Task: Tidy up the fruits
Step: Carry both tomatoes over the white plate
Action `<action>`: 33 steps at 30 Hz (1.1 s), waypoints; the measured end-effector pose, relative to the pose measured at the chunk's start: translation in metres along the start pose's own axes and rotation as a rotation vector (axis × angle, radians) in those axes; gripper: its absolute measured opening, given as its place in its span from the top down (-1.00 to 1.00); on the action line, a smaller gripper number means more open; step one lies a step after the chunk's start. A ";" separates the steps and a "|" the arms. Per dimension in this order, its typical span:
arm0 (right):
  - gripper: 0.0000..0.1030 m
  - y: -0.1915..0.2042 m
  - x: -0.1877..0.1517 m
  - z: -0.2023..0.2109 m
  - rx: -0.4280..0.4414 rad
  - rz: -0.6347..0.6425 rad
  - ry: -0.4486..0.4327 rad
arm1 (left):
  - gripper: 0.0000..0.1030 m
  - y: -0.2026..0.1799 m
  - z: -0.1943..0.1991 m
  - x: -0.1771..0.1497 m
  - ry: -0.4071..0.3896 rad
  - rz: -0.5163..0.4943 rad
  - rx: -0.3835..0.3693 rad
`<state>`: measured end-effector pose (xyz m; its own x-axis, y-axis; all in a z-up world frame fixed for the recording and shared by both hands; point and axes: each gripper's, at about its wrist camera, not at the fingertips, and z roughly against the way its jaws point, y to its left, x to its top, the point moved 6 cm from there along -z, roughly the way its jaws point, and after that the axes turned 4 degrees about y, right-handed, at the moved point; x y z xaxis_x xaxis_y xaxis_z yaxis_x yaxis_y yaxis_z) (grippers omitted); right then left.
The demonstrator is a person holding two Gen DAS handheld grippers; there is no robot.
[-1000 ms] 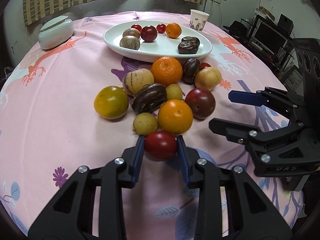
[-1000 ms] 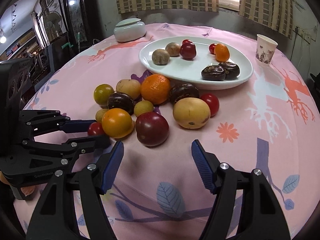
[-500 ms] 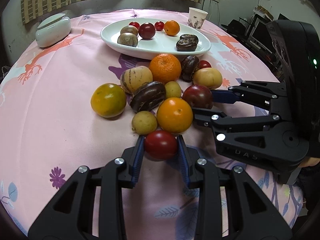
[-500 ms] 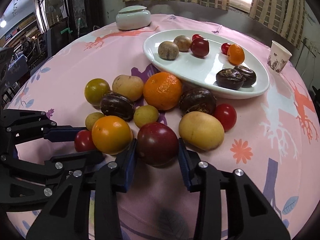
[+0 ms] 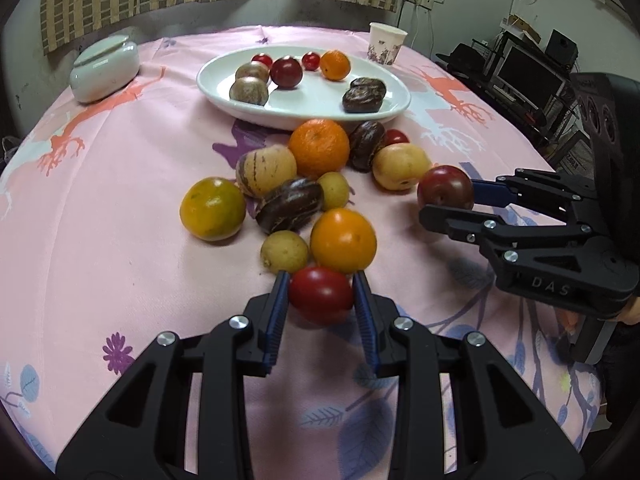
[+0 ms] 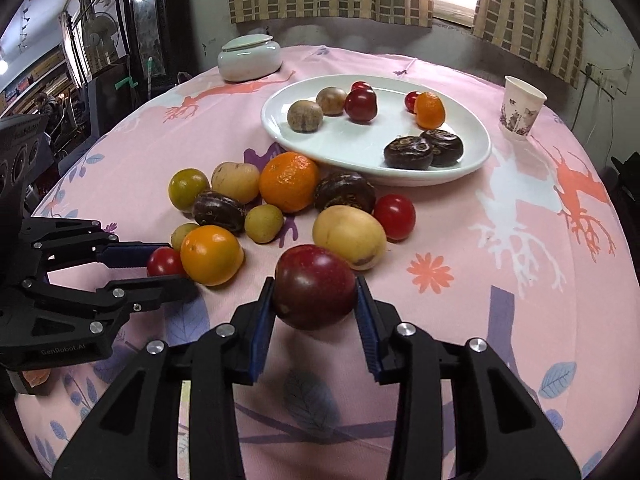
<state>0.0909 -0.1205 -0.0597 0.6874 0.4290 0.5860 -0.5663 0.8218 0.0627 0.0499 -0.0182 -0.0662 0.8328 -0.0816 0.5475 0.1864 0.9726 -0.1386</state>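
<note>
Plum (image 6: 315, 286) clamped in our right gripper (image 6: 316, 304) and tomato (image 5: 321, 294) clamped in our left gripper (image 5: 321, 300) both lie straight short of the white plate (image 5: 320, 114), the right one nearer.

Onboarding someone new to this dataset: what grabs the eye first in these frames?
Both claws hold fruit at once: the left claw pinches a red tomato, the right claw a dark plum at the near edge of the fruit pile. Behind the pile, a white plate carries fruit sorted in pairs on the pink tablecloth.
</note>
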 end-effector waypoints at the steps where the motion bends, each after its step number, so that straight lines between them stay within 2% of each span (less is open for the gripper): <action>1: 0.25 -0.003 -0.001 0.003 -0.002 -0.008 -0.007 | 0.36 -0.002 0.004 0.002 -0.016 -0.008 0.005; 6: 0.25 -0.015 -0.003 0.020 -0.010 -0.025 -0.034 | 0.36 -0.008 0.020 0.009 -0.065 -0.033 0.017; 11: 0.25 -0.021 -0.003 0.027 0.000 -0.032 -0.052 | 0.36 -0.006 0.015 -0.001 -0.020 -0.023 0.013; 14: 0.25 -0.020 -0.004 0.025 0.017 -0.034 -0.056 | 0.36 -0.004 0.007 -0.006 -0.010 -0.033 0.065; 16: 0.25 -0.019 -0.006 0.023 0.024 -0.031 -0.051 | 0.29 -0.003 0.003 -0.006 -0.011 -0.035 0.073; 18: 0.25 -0.017 -0.006 0.023 0.030 -0.027 -0.050 | 0.08 -0.001 -0.001 -0.005 -0.006 -0.016 0.050; 19: 0.25 -0.016 -0.006 0.024 0.034 -0.027 -0.054 | 0.08 0.000 -0.004 -0.006 0.000 -0.010 0.045; 20: 0.25 -0.015 -0.006 0.025 0.038 -0.026 -0.056 | 0.12 0.000 -0.008 -0.007 0.016 -0.009 0.044; 21: 0.25 -0.014 -0.006 0.025 0.042 -0.023 -0.058 | 0.31 0.001 -0.014 -0.010 0.037 -0.010 0.056; 23: 0.25 -0.013 -0.006 0.026 0.044 -0.019 -0.060 | 0.45 0.000 -0.014 -0.011 0.017 -0.038 0.092; 26: 0.25 -0.012 -0.005 0.028 0.045 -0.017 -0.064 | 0.46 0.002 -0.009 -0.007 0.006 -0.002 0.058; 33: 0.25 -0.014 0.000 0.035 0.040 -0.023 -0.081 | 0.47 0.001 0.027 0.022 -0.093 -0.023 0.071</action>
<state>0.0825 -0.1452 -0.0324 0.6623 0.3776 0.6471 -0.5698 0.8147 0.1077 0.0541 -0.0134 -0.0317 0.7763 -0.0864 0.6244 0.1644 0.9840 -0.0682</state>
